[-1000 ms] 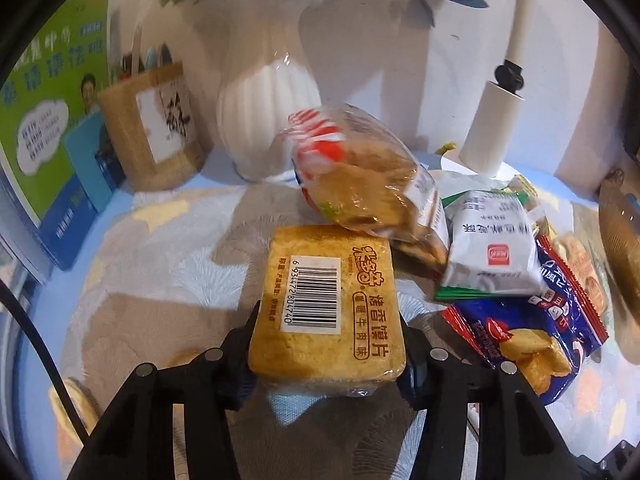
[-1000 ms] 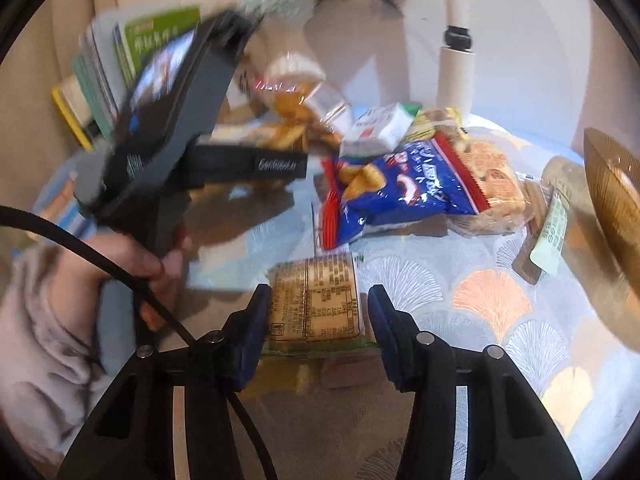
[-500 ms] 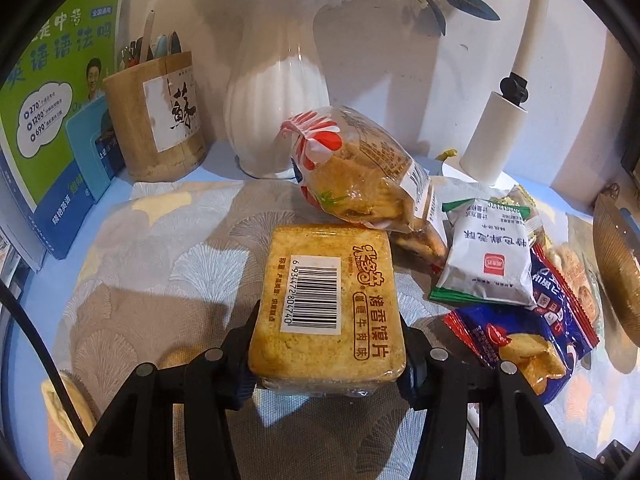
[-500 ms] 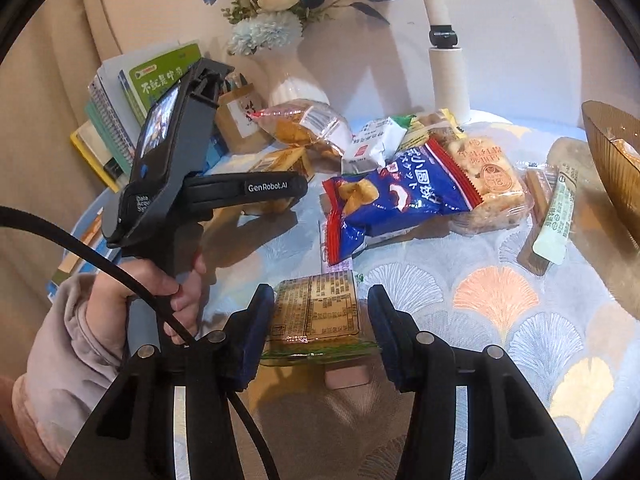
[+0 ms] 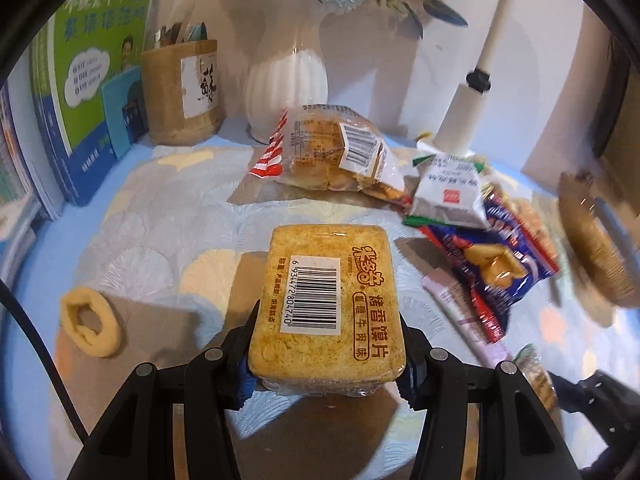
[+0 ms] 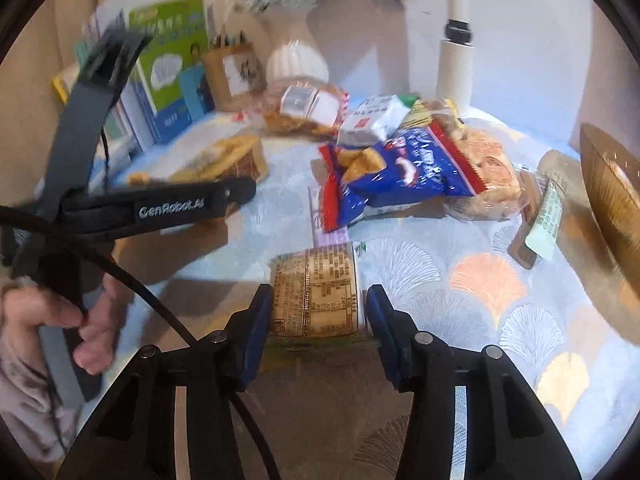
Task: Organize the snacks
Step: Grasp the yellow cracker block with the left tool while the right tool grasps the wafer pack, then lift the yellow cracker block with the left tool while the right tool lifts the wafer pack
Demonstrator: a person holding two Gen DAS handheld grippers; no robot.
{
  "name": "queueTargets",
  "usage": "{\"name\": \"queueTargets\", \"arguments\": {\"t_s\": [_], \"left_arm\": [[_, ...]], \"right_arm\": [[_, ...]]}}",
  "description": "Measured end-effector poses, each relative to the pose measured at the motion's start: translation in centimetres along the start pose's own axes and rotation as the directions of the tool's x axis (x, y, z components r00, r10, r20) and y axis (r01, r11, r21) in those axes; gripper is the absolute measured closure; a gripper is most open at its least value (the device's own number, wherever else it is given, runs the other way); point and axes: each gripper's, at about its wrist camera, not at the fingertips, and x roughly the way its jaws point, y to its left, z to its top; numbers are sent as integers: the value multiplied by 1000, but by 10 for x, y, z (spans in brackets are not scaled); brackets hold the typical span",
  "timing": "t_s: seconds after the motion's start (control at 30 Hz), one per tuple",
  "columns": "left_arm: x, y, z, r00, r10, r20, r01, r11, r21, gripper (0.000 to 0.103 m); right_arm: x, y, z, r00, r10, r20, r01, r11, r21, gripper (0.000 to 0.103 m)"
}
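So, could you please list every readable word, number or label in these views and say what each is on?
"6 934472 804740": barcode on the yellow pack in the left gripper.
"烤香馍片": the same pack's side.
"GenRobot.AI": left gripper's arm, seen from the right wrist.
Green book, jar label, white pouch, blue bag and the right gripper's pack: print too blurred or small.

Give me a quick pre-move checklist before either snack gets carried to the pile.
1. Left tongs grip on the barcode snack pack: ok, both pads press its sides.
2. Right tongs grip on the printed-label packet: cannot tell; left pad touches, right pad seems slightly off.
3. Bare cloth in front of the left tongs: ok.
4. Yellow hair tie clear of the left tongs: ok, well aside.
5. Left tongs' body close to the right tongs' path: not ok.
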Motion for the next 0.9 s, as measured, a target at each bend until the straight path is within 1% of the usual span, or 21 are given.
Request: {"name": "queueTargets", "arguments": {"t_s": [0.07, 0.17, 0.23, 0.27, 0.33, 0.4, 0.5, 0.57, 0.6, 0.7, 0.73, 0.77, 0.8, 0.87, 0.9], "left_arm": [[-1, 4, 0, 1000, -20, 10, 20, 1000, -17, 50], [-3, 4, -1, 999, -39, 25, 40, 999, -30, 50], [-5, 3, -1, 999, -36, 36, 37, 999, -31, 50], [-6, 3, -1, 998, -37, 41, 38, 999, -28, 50], [-6, 0, -2, 999, -27, 42, 27, 999, -18, 50], [-3, -2, -1, 999, -12, 31, 12, 1000, -7, 50], [-4, -3, -1, 1000, -9, 30, 9, 1000, -5, 50], [-3, -2, -1, 1000, -10, 29, 10, 1000, -6, 50], [-3, -2, -1, 1000, -9, 27, 9, 1000, -5, 50], [-2, -3, -1, 1000, -6, 24, 6, 1000, -1, 50], [-2, -2, -1, 1000, -6, 24, 6, 1000, -1, 50], [-2, -2, -1, 1000, -6, 23, 6, 1000, -2, 50], [-2, -3, -1, 1000, -6, 24, 6, 1000, -2, 50], [-2, -2, 0, 1000, -6, 24, 6, 1000, -2, 50], [-2, -2, 0, 1000, -6, 24, 6, 1000, -2, 50]], "right_arm": [[-6, -17, -1, 996, 82, 36, -84, 993, 78, 57], [-12, -35, -2, 983, 165, 84, -177, 972, 158, 59], [-17, -38, -3, 977, 186, 106, -203, 964, 174, 61], [-18, -38, -3, 977, 185, 109, -202, 963, 176, 62], [-16, -35, -2, 982, 166, 88, -179, 969, 169, 62], [-12, -26, 0, 987, 153, 57, -160, 978, 134, 62], [0, -10, 3, 997, 71, 1, -71, 995, 72, 62], [6, 0, 3, 999, 22, -38, -21, 999, 29, 44], [7, 3, 2, 999, -4, -43, 5, 1000, 6, 44], [14, 26, -1, 988, -143, -60, 135, 984, -115, 46], [15, 32, -2, 984, -170, -52, 161, 977, -142, 54], [14, 36, -3, 982, -183, -44, 174, 971, -162, 56], [13, 37, -3, 984, -175, -33, 166, 971, -171, 56], [7, 33, -3, 990, -143, -11, 140, 979, -152, 57], [1, 27, -4, 994, -107, 15, 108, 986, -127, 57]]}}
